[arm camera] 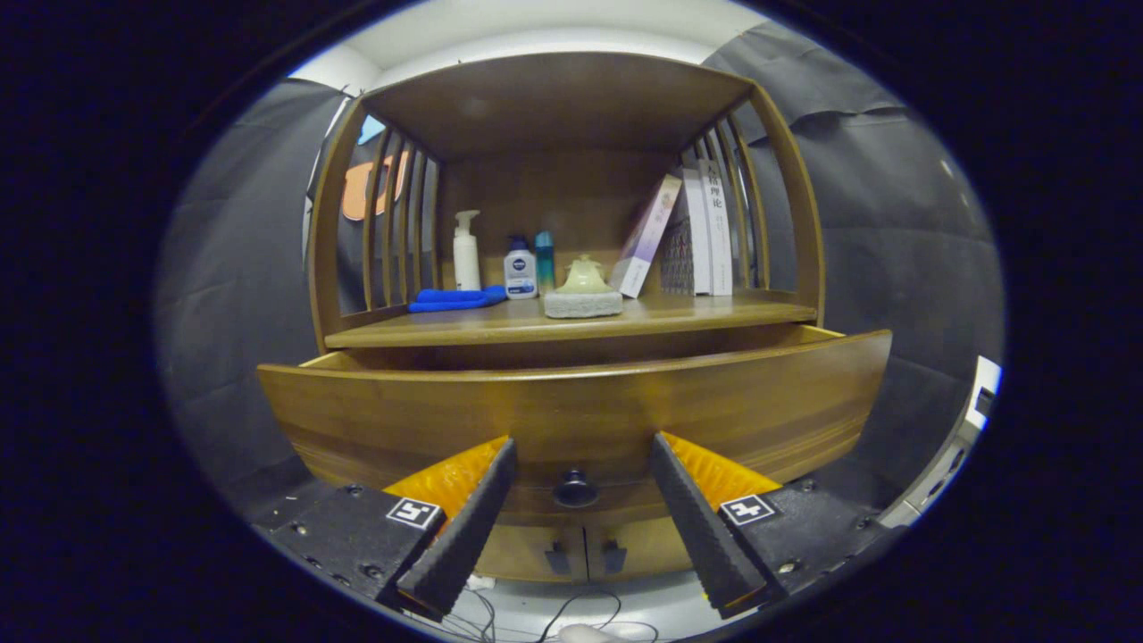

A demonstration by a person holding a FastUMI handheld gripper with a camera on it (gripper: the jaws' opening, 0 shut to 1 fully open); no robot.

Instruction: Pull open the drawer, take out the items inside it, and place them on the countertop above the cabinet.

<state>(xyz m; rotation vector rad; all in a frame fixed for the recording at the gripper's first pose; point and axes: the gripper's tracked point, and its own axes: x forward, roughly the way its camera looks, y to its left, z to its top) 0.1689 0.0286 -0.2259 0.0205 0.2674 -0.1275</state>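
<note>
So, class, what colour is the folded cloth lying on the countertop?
Blue: the folded cloth shows best in the gripper view, far beyond the open fingers.

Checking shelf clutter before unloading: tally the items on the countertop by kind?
Bottles: 3, white pump bottle, dark-capped bottle, teal bottle
Blue cloth: 1
Ornament on stone base: 1
Books: cannot count exactly
Total excluding books: 5
Gripper open around drawer knob.

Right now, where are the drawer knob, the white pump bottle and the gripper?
drawer knob (pixel 575 488), gripper view, on its round face, between the fingers.
white pump bottle (pixel 465 257), gripper view, on its body, on the countertop.
gripper (pixel 580 451), gripper view, midway between its fingertips, fingers open and apart from the knob.
</note>
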